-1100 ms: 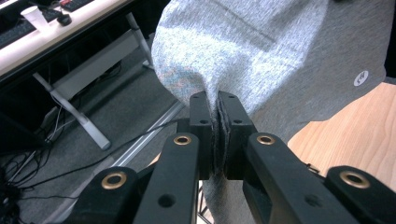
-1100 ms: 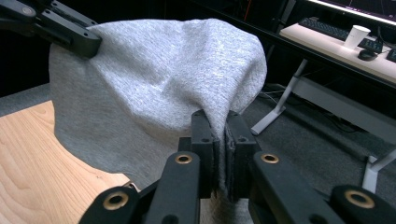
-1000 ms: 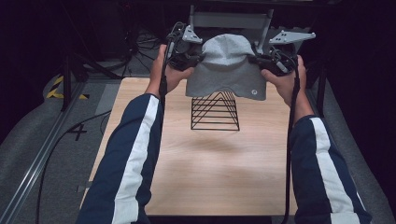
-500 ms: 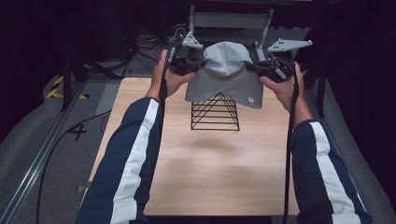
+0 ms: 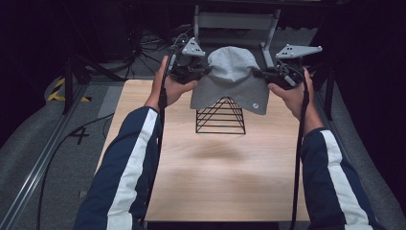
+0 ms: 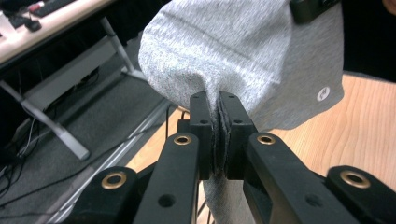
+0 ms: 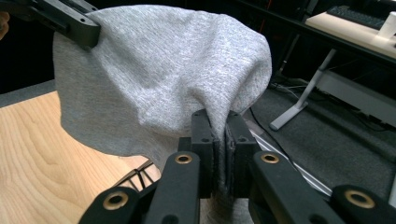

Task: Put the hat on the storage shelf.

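A grey knit hat [image 5: 233, 76] hangs in the air above the far half of the table [image 5: 225, 167], stretched between the two grippers. Its crown bulges upward and its open edge droops toward a black wire rack [image 5: 220, 115] standing on the wood right below it; the hem overlaps the rack's peak in the high view, though whether they touch cannot be told. A small round pale tag [image 5: 256, 106] sits near the hem on the person's right side.

The left gripper [image 6: 218, 133] is clamped on the hat's edge at its left side, the jaws pressed together with a fold of grey fabric pinched between them. The right gripper [image 7: 219, 149] is likewise closed on the opposite edge, cloth squeezed between its jaws.

In the high view the left hand [image 5: 170, 86] and right hand [image 5: 294, 93] hold the grippers at about the same height, each just beside the hat, with dark sleeves [image 5: 129, 163] striped white reaching in from below. Beyond the table stands a grey metal frame [image 5: 237, 21] on a dark floor.
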A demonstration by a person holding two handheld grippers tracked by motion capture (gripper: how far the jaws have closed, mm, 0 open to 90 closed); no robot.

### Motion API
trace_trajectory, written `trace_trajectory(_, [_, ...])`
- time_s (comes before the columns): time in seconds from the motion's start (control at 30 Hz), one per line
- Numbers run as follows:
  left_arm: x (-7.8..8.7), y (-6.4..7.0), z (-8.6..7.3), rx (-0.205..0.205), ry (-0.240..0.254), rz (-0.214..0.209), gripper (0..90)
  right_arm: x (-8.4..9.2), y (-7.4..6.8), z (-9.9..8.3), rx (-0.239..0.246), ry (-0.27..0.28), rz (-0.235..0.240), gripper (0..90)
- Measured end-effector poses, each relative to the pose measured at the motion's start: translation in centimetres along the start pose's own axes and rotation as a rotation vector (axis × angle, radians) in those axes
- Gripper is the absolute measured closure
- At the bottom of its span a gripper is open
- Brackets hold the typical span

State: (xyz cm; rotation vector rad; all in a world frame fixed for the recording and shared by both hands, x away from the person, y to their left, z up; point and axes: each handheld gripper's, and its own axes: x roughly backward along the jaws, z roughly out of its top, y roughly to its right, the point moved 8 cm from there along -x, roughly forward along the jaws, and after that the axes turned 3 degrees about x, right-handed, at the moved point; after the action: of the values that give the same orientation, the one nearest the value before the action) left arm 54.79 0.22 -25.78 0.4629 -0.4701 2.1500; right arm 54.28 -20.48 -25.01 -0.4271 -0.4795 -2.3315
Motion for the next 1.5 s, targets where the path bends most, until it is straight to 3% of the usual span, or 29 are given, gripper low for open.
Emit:
trace_trajectory(0.17, [-0.9, 0.0, -1.5, 0.021, -0.010, -0.006, 85.5, -1.1, -0.6, -1.1, 0.002, -0.030, 0.010, 84.6])
trace_trajectory(0.7, [-5.0, 0.7, -8.6, 0.111, -0.085, -0.027, 85.1, -4.6, -2.0, -6.3, -0.019, -0.117, 0.042, 84.5])
trace_trajectory(0.8, [-5.5, 1.0, -9.5, 0.109, -0.089, -0.028, 85.0, -5.2, -2.2, -7.3, -0.028, -0.133, 0.046, 84.5])
trace_trajectory(1.0, [-6.5, 1.7, -11.3, 0.146, -0.083, -0.044, 84.9, -6.2, -2.8, -9.6, -0.044, -0.172, 0.057, 84.5])
trace_trajectory(1.1, [-7.1, 1.9, -12.3, 0.137, -0.103, -0.027, 84.9, -6.6, -3.2, -10.6, -0.054, -0.187, 0.065, 84.5])
trace_trajectory(1.2, [-7.8, 2.2, -13.4, 0.097, -0.149, -0.016, 84.9, -7.2, -3.5, -11.9, -0.057, -0.209, 0.069, 84.5])
trace_trajectory(1.33, [-8.5, 2.6, -14.2, 0.122, -0.152, -0.023, 84.9, -7.7, -3.8, -13.3, -0.072, -0.228, 0.072, 84.6])
trace_trajectory(1.5, [-9.2, 3.0, -15.0, 0.126, -0.166, -0.032, 84.9, -8.3, -3.9, -14.9, -0.082, -0.259, 0.068, 84.5])
